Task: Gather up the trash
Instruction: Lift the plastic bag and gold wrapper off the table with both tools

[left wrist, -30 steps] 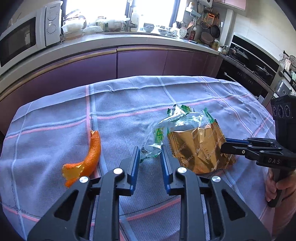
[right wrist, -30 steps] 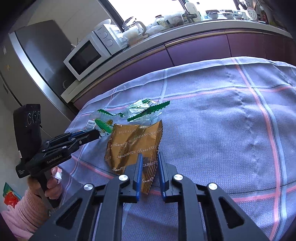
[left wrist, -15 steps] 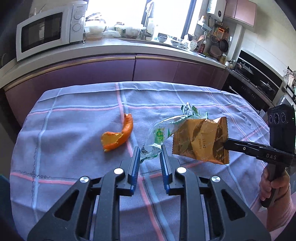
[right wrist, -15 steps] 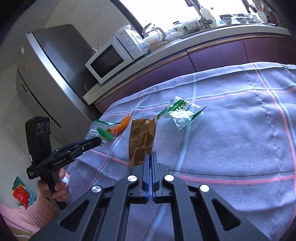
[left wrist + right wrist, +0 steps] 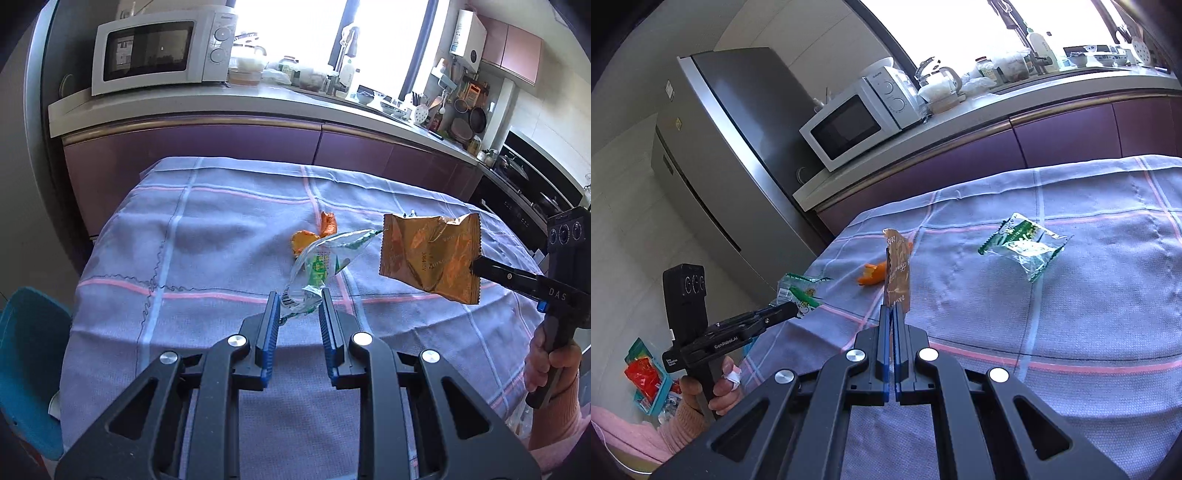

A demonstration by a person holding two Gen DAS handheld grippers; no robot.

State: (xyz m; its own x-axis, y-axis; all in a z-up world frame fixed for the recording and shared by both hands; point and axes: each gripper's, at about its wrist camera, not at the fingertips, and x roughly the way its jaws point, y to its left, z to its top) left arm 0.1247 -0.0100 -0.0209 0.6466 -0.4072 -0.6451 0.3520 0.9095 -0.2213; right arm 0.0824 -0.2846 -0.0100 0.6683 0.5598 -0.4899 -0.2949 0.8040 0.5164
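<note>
The right gripper point(image 5: 476, 266) bore "DAS" in pale letters on its body. The left gripper point(image 5: 792, 309) carried "GenRoboAI" along its side, with a small white-lettered label below — too small to read. The gold wrapper point(image 5: 430, 256) showed printed lettering and figures, upside down and creased — not legible. The microwave point(image 5: 162, 50) had a brand mark, unreadable.
</note>
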